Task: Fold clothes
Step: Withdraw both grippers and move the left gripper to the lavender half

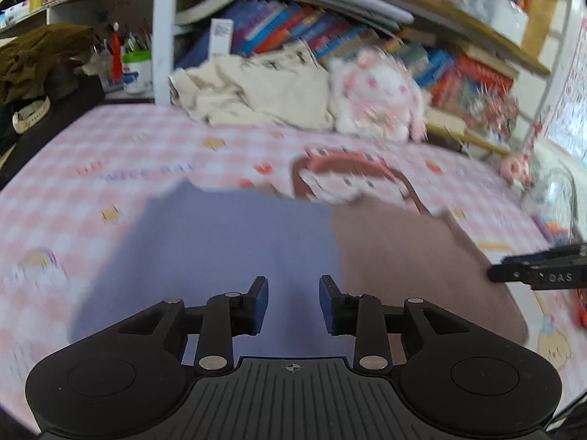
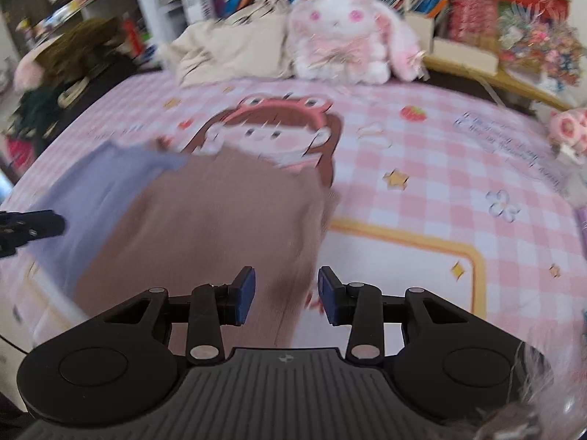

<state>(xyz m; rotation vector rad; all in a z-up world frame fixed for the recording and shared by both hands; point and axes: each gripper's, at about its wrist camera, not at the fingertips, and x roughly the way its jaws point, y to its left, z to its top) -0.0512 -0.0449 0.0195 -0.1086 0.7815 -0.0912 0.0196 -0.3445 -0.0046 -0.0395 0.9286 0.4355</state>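
Lying flat on the pink checked bedsheet (image 2: 422, 154), a folded garment is seen in two colours: a lavender part (image 1: 220, 249) and a dusty-brown part (image 1: 411, 256), meeting along a straight seam that runs away from the cameras. Whether it's one garment or two laid edge to edge can't be told; blur is heavy in both views. The long axis is judged to run left-right across the bed, w/ the lavender half on the left and the brown half on the right.

Both grippers are held above the near edge, pointing down and fwd at the cloth. The left gripper (image 1: 293, 302) is placed over the lavender half, just left of the seam; the right gripper (image 2: 286, 295) is over the brown half (image 2: 205, 227), near its right edge. Each half is thus nearer to its own-side hand. The tip of the right gripper is seen at the right of the left-wrist view (image 1: 539, 277), approx level w/ the cloth's right side.

Jaws on both are parted, blue pads clear, nothing between them; no cloth is pinched.

At the back, a cream garment (image 1: 253, 91) and a plush rabbit (image 2: 348, 33) are left untouched, well apart from the hands.
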